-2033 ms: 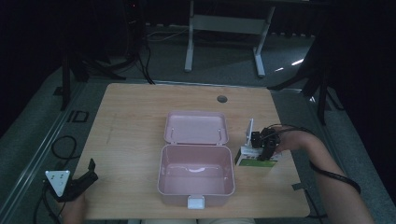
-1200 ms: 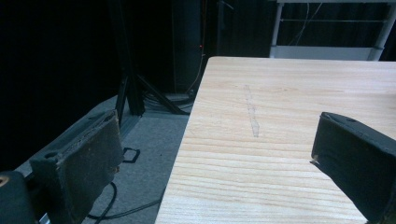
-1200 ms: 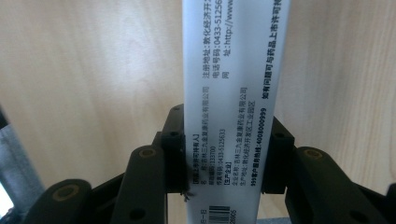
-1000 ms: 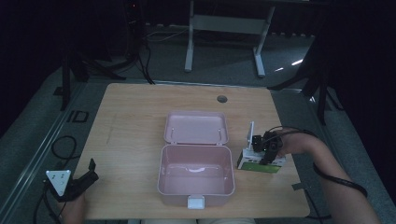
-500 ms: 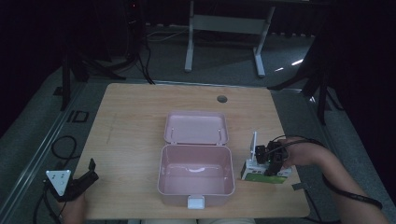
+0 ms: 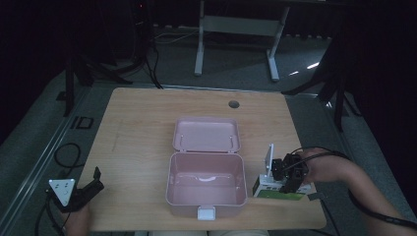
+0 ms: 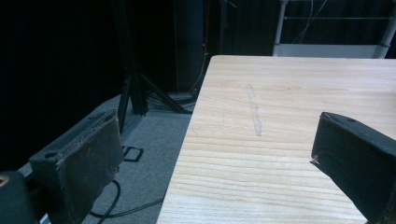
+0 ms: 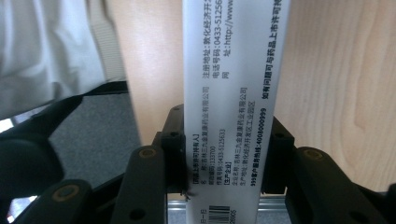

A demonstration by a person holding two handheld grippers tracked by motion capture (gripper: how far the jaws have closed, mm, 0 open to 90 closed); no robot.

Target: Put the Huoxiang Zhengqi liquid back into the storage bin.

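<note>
High view: the wooden surface [image 6: 147, 137] carries an open pink box [image 6: 206, 179] at lower centre. Lower right, a forearm [image 6: 364, 189] reaches leftward, the right gripper [image 6: 287, 173] clamping a white-green carton [image 6: 280, 191]. Lower left, the left gripper [image 6: 78, 194] rests, fingers [image 7: 79, 168] wide.

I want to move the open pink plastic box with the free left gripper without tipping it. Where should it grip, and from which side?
Probably the left side wall of the open pink plastic box, coming straight down from above with one jaw inside and one outside. The tray stands open and upward-facing, so its thin rim is exposed, and that wall is nearest the left gripper, whose jaws stand open.
</note>
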